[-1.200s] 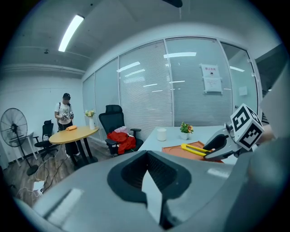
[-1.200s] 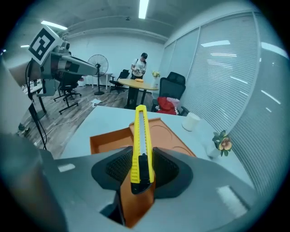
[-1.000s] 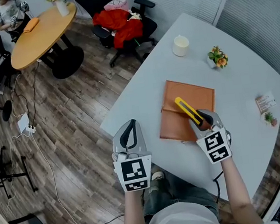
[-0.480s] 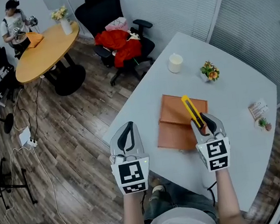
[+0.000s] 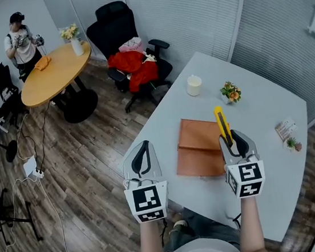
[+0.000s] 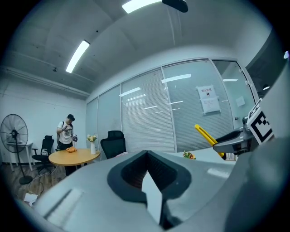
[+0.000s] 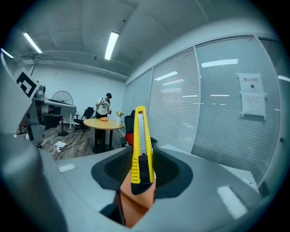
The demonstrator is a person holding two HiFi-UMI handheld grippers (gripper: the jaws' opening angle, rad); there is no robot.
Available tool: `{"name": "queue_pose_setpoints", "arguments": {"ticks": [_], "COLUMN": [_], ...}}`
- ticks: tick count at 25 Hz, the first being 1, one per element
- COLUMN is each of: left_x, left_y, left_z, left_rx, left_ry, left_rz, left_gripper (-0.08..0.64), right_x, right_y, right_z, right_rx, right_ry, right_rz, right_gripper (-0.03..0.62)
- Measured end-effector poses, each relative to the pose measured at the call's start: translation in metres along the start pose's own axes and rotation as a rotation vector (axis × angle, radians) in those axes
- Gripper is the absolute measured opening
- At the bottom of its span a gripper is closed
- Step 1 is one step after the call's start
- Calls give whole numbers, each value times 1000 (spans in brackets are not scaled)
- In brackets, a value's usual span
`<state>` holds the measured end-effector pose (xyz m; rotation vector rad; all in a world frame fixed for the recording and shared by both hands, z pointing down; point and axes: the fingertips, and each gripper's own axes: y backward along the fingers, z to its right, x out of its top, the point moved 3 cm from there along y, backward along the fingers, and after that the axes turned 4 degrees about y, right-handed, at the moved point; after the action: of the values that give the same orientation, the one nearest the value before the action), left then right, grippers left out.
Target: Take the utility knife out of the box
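Utility knife [image 5: 221, 122] out of the orange box [image 5: 197, 146], pinched in the right gripper [image 5: 235, 139].
Black slider visible only in the right gripper view; left gripper [image 5: 143, 155] pressed shut, empty, left of the box. Underneath, white table [image 5: 267, 131], wood floor [image 5: 86, 155]. Held higher above the box than a second ago.
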<state>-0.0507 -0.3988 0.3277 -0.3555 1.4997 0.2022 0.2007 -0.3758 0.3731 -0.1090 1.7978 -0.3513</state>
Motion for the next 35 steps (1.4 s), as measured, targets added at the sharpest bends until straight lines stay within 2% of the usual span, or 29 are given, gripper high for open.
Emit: {"name": "queue_pose_setpoints", "arguments": {"ticks": [6, 14, 35], "left_x": [17, 30, 32], "left_y": [9, 17, 15], "left_z": [3, 5, 14], "left_rx": [-1, -4, -11], "left_ry": [12, 11, 9], "left_rz": [47, 84, 86], "left_gripper": [0, 0, 0], "right_x": [14, 25, 29], "right_y": [15, 28, 34], "right_z": [6, 9, 20], "right_rx": [-47, -65, -83], "right_ry": [-34, -48, -51], "right_rz": [47, 82, 95], "right_gripper": [167, 167, 167]}}
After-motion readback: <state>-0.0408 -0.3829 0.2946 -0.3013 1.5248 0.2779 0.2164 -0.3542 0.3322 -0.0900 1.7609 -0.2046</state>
